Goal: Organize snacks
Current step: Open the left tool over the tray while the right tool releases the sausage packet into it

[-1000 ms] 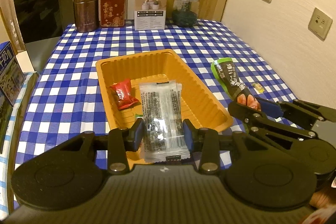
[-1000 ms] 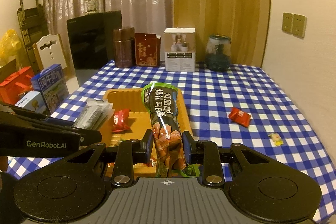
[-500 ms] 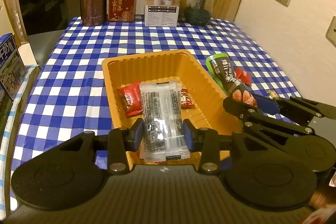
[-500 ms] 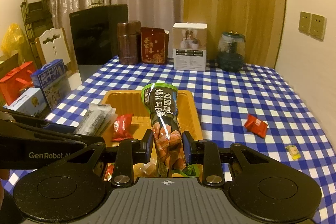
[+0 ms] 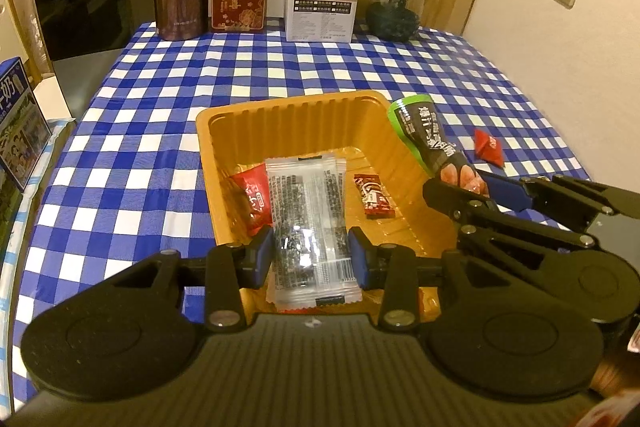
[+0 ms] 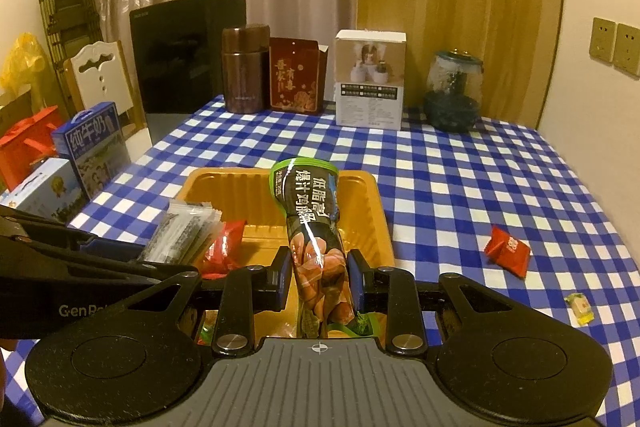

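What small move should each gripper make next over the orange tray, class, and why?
Probably lower and open both. The left gripper holds the clear packet and the right gripper the green-topped chicken sausage pack, both already above the orange tray, where small red packets lie.

Both wrist views look closely down over the shared orange tray [image 5: 288, 115].

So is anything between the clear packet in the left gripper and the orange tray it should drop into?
Nothing visible blocks it. The left gripper holds the clear packet right above the orange tray; below lie only a red snack and a small red bar, with bare floor between them.
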A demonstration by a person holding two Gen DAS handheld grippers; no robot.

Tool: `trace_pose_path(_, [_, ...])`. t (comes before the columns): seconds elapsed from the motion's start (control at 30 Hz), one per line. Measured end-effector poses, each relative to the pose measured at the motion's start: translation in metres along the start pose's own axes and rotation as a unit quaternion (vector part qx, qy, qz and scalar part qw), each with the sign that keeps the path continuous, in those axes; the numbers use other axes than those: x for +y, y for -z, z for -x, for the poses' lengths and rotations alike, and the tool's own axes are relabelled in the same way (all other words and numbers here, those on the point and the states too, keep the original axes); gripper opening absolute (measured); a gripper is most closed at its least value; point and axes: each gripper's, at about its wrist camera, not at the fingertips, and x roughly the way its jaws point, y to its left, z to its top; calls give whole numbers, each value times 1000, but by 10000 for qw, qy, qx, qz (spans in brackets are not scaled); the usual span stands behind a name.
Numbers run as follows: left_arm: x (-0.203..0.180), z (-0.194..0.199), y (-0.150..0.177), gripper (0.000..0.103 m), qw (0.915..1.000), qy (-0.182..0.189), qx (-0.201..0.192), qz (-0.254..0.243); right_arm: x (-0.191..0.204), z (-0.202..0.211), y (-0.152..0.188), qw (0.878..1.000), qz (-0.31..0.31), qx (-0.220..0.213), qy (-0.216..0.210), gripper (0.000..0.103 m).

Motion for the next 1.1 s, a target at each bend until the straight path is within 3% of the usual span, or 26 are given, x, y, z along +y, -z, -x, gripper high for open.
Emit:
trace_pose_path(0.4, [-2, -22, -2, 37, 9999, -24, 110, -79, -6, -18, 2, 9999, -108, 122, -58, 30])
trace_pose_path(0.5, [-4, -26, -2, 42, 9997, -23, 158, -164, -9, -20, 2, 9997, -168, 151, -64, 30])
trace_pose_path(1.1, [19, 7, -2, 44, 9997, -212, -145, 51, -19, -22, 0, 9964, -736, 268, -325, 30])
